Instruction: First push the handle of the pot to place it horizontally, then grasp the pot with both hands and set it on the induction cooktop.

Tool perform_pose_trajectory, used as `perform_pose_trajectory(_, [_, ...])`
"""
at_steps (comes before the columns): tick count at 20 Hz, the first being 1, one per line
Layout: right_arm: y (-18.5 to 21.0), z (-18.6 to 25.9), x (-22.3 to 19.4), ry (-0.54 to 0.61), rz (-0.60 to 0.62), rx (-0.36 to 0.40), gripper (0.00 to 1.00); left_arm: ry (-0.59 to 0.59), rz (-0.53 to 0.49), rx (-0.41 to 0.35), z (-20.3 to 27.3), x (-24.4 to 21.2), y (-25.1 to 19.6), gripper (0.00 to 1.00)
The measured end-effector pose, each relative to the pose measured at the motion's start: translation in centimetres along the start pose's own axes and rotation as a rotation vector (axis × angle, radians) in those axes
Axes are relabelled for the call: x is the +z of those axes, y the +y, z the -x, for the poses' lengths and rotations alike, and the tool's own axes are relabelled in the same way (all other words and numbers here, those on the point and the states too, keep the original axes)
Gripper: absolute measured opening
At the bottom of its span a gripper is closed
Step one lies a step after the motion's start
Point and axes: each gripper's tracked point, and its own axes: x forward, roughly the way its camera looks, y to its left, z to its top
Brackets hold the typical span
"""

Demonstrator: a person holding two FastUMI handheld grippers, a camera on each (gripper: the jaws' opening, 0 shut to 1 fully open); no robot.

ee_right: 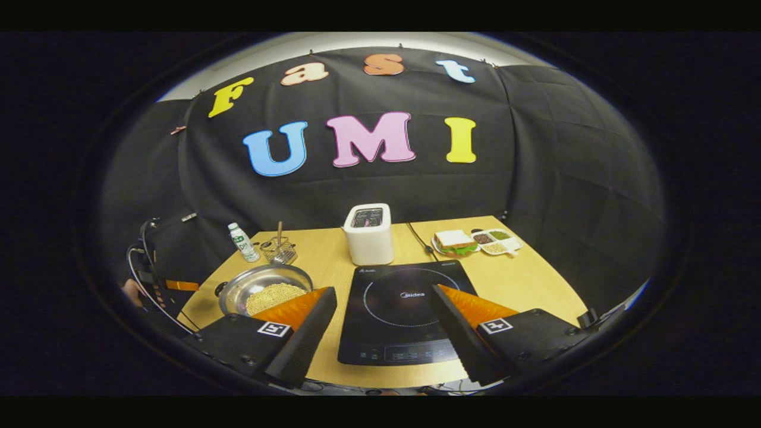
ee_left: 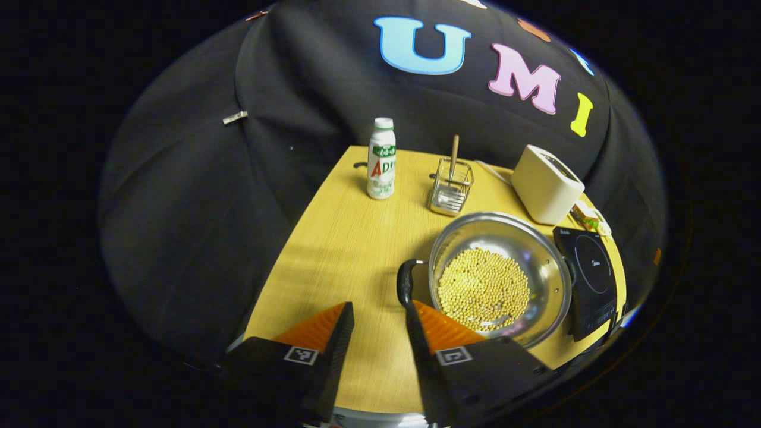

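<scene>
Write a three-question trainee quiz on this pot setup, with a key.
1. True or false: the pot already sits on the cooktop.
2. What fills the pot? A) water B) yellow beans C) rice
3. Fill in: both grippers' fingers are ____, holding nothing.

Key: 1 false, it stands on the table beside the cooktop. 2 B. 3 open; see left gripper and right gripper.

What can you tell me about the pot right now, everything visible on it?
The pot is a shiny, shallow metal pan standing upright on the wooden table, holding a layer of small yellow beans. A dark handle sticks out on its side nearest the left gripper, whose open fingers hover close by without gripping it. Its far rim sits right beside the induction cooktop; contact is unclear.
</scene>
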Motion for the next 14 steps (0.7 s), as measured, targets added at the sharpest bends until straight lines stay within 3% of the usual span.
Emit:
perform_pose_trajectory(1, [0.6,-0.8,-0.6,0.03,-0.018,0.014,0.99,-0.021,-0.002,0.0,0.4,0.7,0.1,0.67])
perform_pose_trajectory(3, [1.8,-2.3,-1.0,0.071,-0.032,0.033,0.99,-0.066,-0.026,0.032,0.5,1.5,0.7,0.99])
perform_pose_trajectory(4, [2.4,-3.2,-1.1,0.083,-0.029,0.041,0.94,-0.08,-0.039,0.03,0.7,1.8,0.6,0.96])
perform_pose_trajectory(5, [3.0,-3.8,-1.1,0.094,-0.023,0.048,0.99,-0.085,-0.043,0.021,0.7,2.0,0.4,0.95])
perform_pose_trajectory(11, [8.5,-8.2,-3.3,0.214,-0.003,0.161,0.99,-0.089,-0.039,0.015,-0.2,2.4,0.1,0.95])
perform_pose_trajectory(14, [10.3,-10.1,-5.2,0.279,0.022,0.187,0.99,-0.087,-0.023,-0.028,-0.3,2.0,-0.8,0.96])
